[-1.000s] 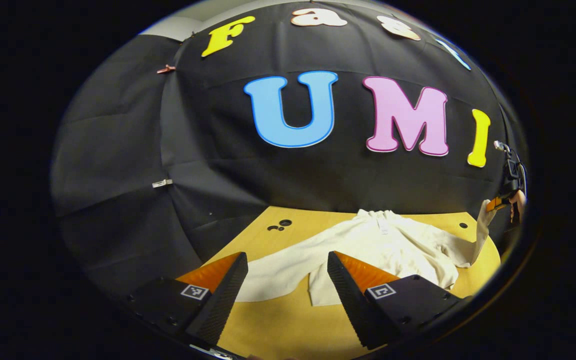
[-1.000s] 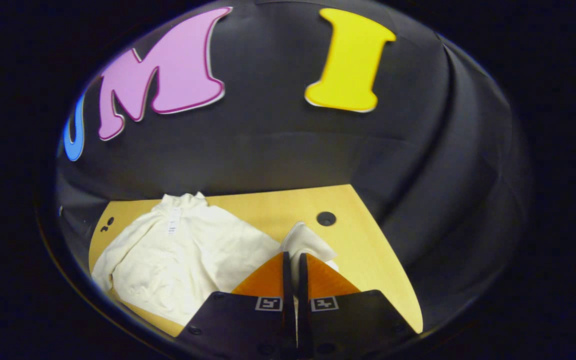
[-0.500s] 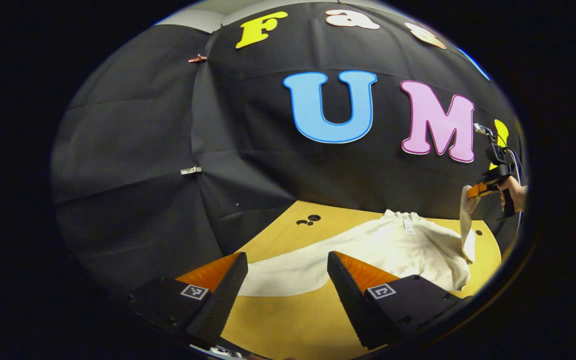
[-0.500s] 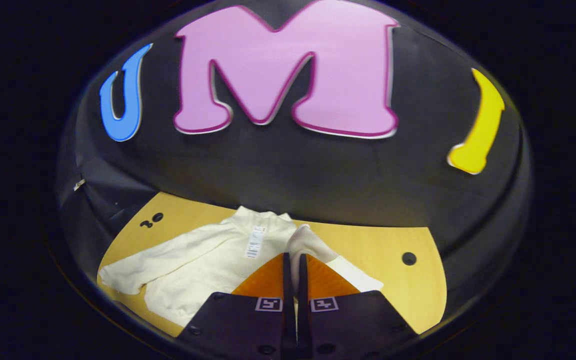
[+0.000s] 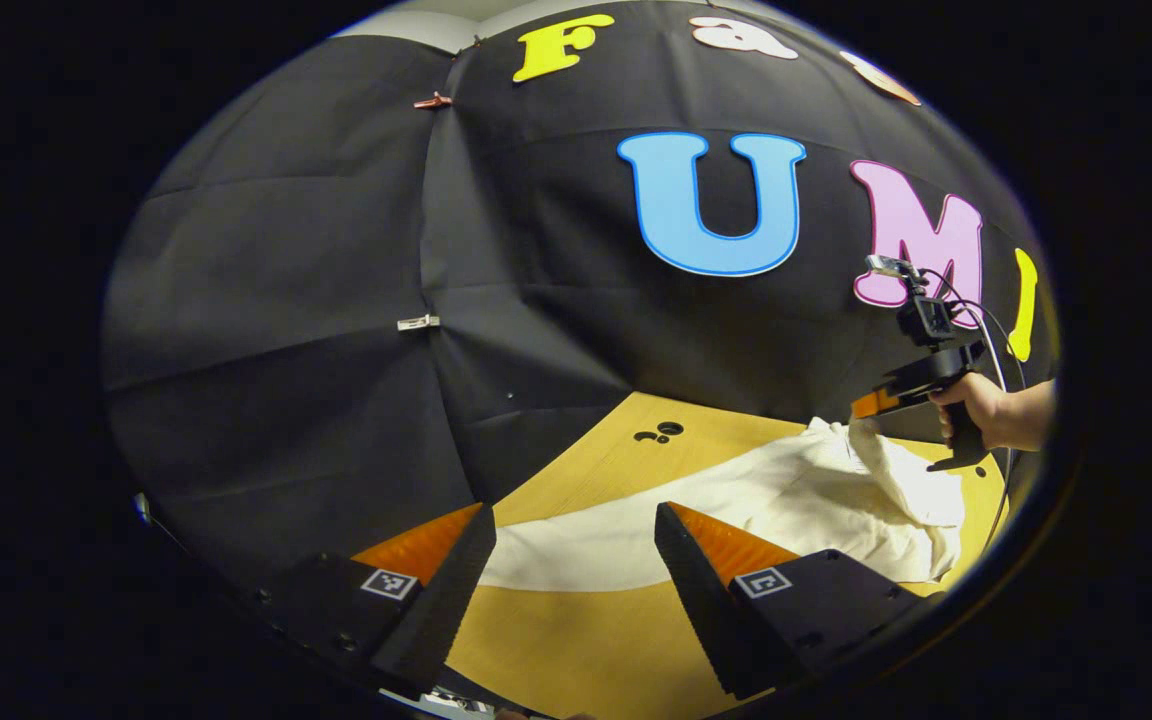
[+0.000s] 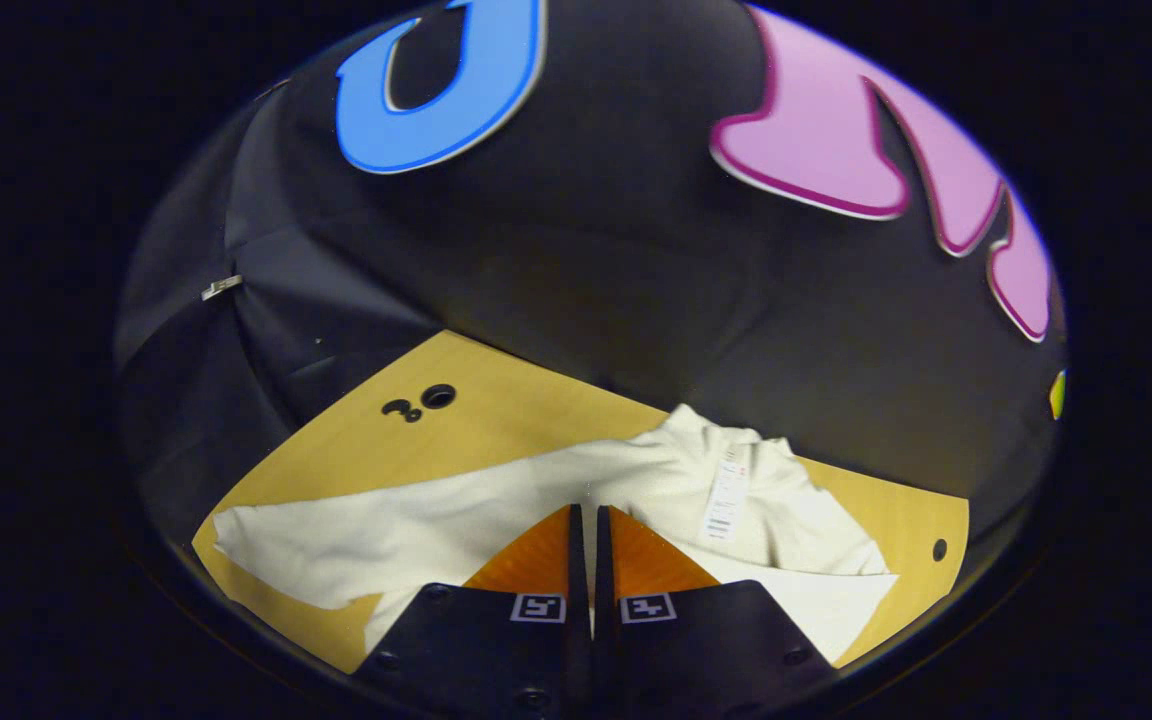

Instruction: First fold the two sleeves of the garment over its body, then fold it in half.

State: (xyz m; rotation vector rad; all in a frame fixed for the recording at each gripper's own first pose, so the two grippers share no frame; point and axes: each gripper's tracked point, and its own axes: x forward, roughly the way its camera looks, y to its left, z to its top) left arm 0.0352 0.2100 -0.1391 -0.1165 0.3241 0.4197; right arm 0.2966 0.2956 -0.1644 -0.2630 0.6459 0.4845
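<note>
A cream long-sleeved garment (image 5: 796, 495) lies on the wooden table (image 5: 576, 640), its white label (image 6: 726, 495) near the collar. One sleeve (image 6: 336, 540) stretches flat to the left. My left gripper (image 5: 568, 545) is open low over the table, and that sleeve's end (image 5: 576, 555) lies just beyond its fingers. My right gripper (image 6: 586, 515) is shut on the other sleeve. In the left gripper view the right gripper (image 5: 871, 403), held by a hand (image 5: 976, 410), holds this sleeve (image 5: 886, 460) raised over the garment's body.
The black booth wall rises right behind the table's far edge. Small holes (image 6: 426, 398) sit in the tabletop near the back left, and one more hole (image 6: 939, 549) sits at the right. A metal clip (image 5: 418, 322) is pinned on the wall.
The right gripper has carried its sleeve leftward from beside the garment to above the body. The left gripper has stayed open while its view has turned to the left.
</note>
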